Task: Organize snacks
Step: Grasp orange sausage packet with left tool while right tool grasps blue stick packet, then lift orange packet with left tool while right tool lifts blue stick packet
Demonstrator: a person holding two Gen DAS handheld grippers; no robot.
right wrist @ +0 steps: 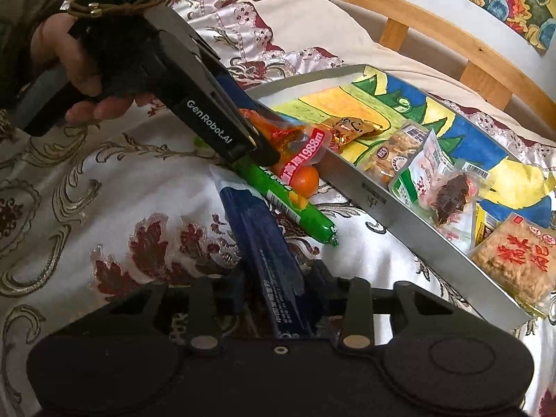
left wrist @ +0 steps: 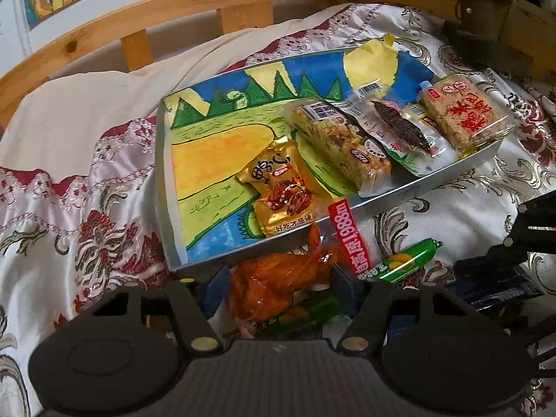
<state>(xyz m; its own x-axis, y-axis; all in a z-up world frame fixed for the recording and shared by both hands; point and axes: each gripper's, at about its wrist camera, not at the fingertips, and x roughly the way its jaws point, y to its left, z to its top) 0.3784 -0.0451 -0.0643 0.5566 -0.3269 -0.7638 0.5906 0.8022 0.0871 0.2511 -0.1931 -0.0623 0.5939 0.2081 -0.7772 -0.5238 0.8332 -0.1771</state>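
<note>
Five snacks are already lying in the tray point(left wrist: 166, 187) ahead of both claws — left gripper point(left wrist: 278, 288) is clamping the orange packet point(left wrist: 274, 285); right gripper point(right wrist: 274, 288) is pinching the blue packet point(right wrist: 267, 250); the green sausage point(right wrist: 288, 201) is waiting between them.

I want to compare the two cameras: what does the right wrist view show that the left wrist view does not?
Only the right wrist view shows the person's hand on the left gripper, a small orange fruit and the dark blue packet between the right gripper's fingers. Only the left wrist view shows the orange packet between the left gripper's own fingers. Both show the painted tray, the gold packet inside it and the green sausage lying outside it.
</note>
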